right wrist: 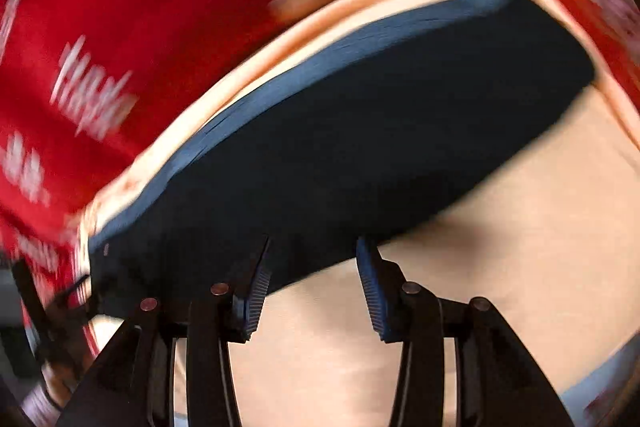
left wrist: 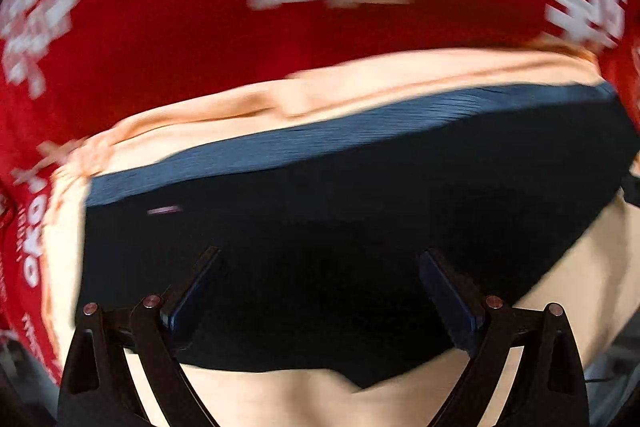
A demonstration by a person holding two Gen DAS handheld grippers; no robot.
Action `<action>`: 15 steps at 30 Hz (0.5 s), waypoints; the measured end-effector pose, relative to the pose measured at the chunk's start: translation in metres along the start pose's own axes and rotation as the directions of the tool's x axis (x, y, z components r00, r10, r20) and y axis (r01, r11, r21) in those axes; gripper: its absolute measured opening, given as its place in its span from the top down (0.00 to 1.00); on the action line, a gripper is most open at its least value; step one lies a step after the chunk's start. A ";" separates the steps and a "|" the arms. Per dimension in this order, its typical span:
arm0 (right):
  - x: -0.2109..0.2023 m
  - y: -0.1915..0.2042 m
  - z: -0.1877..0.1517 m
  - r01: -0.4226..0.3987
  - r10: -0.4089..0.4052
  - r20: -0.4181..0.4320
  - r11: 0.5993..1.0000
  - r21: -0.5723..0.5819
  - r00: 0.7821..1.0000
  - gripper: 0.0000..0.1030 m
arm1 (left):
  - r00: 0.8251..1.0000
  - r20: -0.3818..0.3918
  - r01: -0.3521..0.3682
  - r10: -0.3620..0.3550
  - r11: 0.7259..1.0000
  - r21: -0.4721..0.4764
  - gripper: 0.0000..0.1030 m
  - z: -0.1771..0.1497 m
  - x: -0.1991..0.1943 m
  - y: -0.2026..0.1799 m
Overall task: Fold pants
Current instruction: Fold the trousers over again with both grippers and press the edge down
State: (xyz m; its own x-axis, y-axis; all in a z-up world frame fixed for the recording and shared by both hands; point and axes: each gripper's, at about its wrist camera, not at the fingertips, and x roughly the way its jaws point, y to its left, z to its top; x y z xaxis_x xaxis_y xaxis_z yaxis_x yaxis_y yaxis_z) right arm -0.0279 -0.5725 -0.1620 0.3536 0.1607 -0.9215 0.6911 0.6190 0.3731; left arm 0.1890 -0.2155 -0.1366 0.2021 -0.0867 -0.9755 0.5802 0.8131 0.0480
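The dark navy pants lie folded flat on a cream cloth, with a lighter blue ribbed waistband along their far edge. My left gripper hovers over the near half of the pants with its jaws wide apart and nothing between them. In the right wrist view the pants run slantwise from lower left to upper right, waistband on the far side. My right gripper stands open above their near edge, and its ribbed blue pads press on nothing. Both views are blurred.
A red cloth with white lettering lies beyond the cream cloth, and fills the upper left of the right wrist view. The cream cloth spreads out to the right of the pants. Thin dark cables show at the lower left edge.
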 end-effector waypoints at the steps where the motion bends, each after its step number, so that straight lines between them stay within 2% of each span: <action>1: -0.005 -0.018 0.006 0.006 -0.007 0.017 0.999 0.043 1.000 0.55 | 1.000 0.000 0.006 -0.006 1.000 0.007 0.05 0.004 0.001 -0.017; 4: -0.019 -0.072 0.029 0.041 -0.054 0.075 0.986 0.163 0.996 0.55 | 0.999 0.005 0.037 -0.037 0.999 0.011 0.05 0.022 0.011 -0.063; 6: -0.019 -0.096 0.041 0.043 -0.068 0.098 0.972 0.232 0.993 0.55 | 1.000 0.003 0.025 -0.025 0.999 0.019 0.05 0.028 0.018 -0.084; 10: -0.017 -0.144 0.068 0.001 -0.044 0.118 0.940 0.340 0.992 0.55 | 0.998 -0.064 -0.006 0.007 1.000 0.022 0.05 0.033 0.043 -0.111; 11: -0.017 -0.155 0.075 -0.026 -0.017 0.117 0.934 0.356 0.993 0.57 | 0.998 -0.068 -0.019 0.020 1.000 0.025 0.05 0.032 0.046 -0.114; 12: -0.016 -0.159 0.082 -0.044 0.000 0.123 0.934 0.355 0.992 0.81 | 0.998 -0.063 -0.031 0.033 0.999 0.027 0.05 0.032 0.047 -0.116; 13: -0.018 -0.157 0.088 -0.043 0.001 0.129 0.946 0.322 0.992 0.86 | 0.998 -0.057 -0.038 0.039 0.999 0.028 0.05 0.032 0.047 -0.117; 15: -0.022 -0.143 0.097 -0.010 -0.018 0.144 0.981 0.194 0.989 0.86 | 0.998 -0.054 -0.043 0.044 0.999 0.025 0.05 0.032 0.048 -0.118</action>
State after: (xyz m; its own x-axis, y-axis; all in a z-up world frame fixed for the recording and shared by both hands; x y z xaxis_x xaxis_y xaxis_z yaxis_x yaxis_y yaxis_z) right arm -0.0738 -0.7393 -0.1850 0.4281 0.0373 -0.9030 0.7964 0.4567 0.3965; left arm 0.1551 -0.3343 -0.1824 0.1847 -0.0200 -0.9826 0.5903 0.8016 0.0947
